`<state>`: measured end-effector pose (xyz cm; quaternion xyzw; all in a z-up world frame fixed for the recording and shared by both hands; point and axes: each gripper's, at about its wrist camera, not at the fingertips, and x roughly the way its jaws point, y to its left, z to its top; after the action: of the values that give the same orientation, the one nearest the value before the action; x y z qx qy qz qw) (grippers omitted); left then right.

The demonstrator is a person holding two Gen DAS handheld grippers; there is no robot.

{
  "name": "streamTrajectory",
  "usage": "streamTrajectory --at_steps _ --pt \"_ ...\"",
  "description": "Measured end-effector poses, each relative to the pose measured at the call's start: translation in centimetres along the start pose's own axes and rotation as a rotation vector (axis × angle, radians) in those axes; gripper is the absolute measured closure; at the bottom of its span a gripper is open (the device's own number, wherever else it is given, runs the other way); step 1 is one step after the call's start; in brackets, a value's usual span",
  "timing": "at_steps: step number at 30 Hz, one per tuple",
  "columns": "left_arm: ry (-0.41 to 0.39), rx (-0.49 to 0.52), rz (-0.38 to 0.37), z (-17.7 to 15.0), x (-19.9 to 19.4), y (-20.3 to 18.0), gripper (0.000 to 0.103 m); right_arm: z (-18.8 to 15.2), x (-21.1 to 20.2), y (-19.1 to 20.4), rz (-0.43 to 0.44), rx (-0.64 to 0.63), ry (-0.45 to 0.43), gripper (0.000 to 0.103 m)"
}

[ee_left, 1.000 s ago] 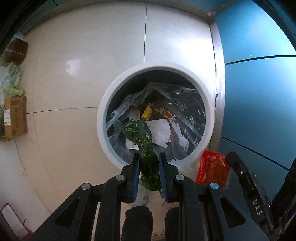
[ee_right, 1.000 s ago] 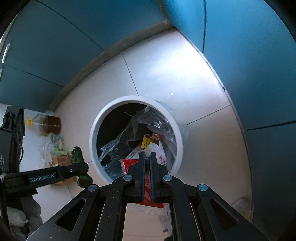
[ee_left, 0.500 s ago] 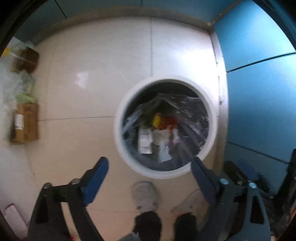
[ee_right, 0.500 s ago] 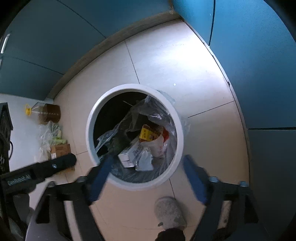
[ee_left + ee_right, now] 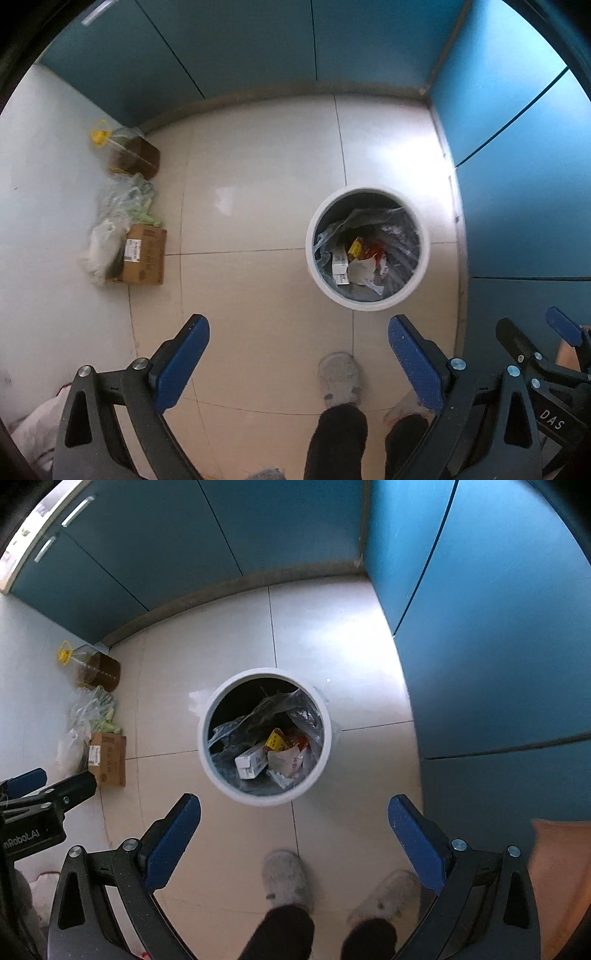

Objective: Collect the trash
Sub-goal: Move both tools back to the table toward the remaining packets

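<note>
A white round trash bin (image 5: 421,258) (image 5: 204,738) with a dark plastic liner stands on the tiled floor. Inside lie a small white carton (image 5: 251,762), a yellow and red wrapper (image 5: 277,739) and crumpled paper (image 5: 364,267). My left gripper (image 5: 297,363) is open wide and empty, high above the floor, short of the bin. My right gripper (image 5: 293,845) is also open wide and empty, above and short of the bin. The right gripper's tip shows at the right edge of the left wrist view (image 5: 535,347).
A brown oil jug with a yellow cap (image 5: 133,155), plastic bags (image 5: 122,199) and a cardboard box (image 5: 144,254) sit against the left wall. Blue cabinets (image 5: 498,646) line the back and right. The person's slippered feet (image 5: 286,878) stand below the grippers.
Both grippers opened and let go: the green plastic piece and the red wrapper are gone from the fingers. Both grippers have risen and pulled back from the bin.
</note>
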<state>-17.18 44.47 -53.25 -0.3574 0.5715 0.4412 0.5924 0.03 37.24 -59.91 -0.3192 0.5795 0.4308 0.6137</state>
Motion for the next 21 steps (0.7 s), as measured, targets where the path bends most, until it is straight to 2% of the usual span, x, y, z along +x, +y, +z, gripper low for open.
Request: streamTrajectory --at_steps 7,14,17,21 --pt "-0.071 0.003 0.004 -3.0 -10.4 -0.2 0.004 -1.6 -12.1 0.7 0.005 -0.035 -0.044 0.000" --pt "-0.161 0.012 -0.030 -5.8 -20.8 -1.0 0.004 -3.5 -23.9 -0.8 0.028 -0.022 -0.093 0.000" --pt "-0.177 0.019 -0.037 -7.0 -24.1 -1.7 0.004 -4.3 -28.1 -1.5 0.042 -0.020 -0.125 0.000" --pt "-0.218 0.044 0.030 -8.2 -28.0 -3.1 0.004 -5.7 -33.1 -2.7 0.084 -0.006 -0.167 0.000"
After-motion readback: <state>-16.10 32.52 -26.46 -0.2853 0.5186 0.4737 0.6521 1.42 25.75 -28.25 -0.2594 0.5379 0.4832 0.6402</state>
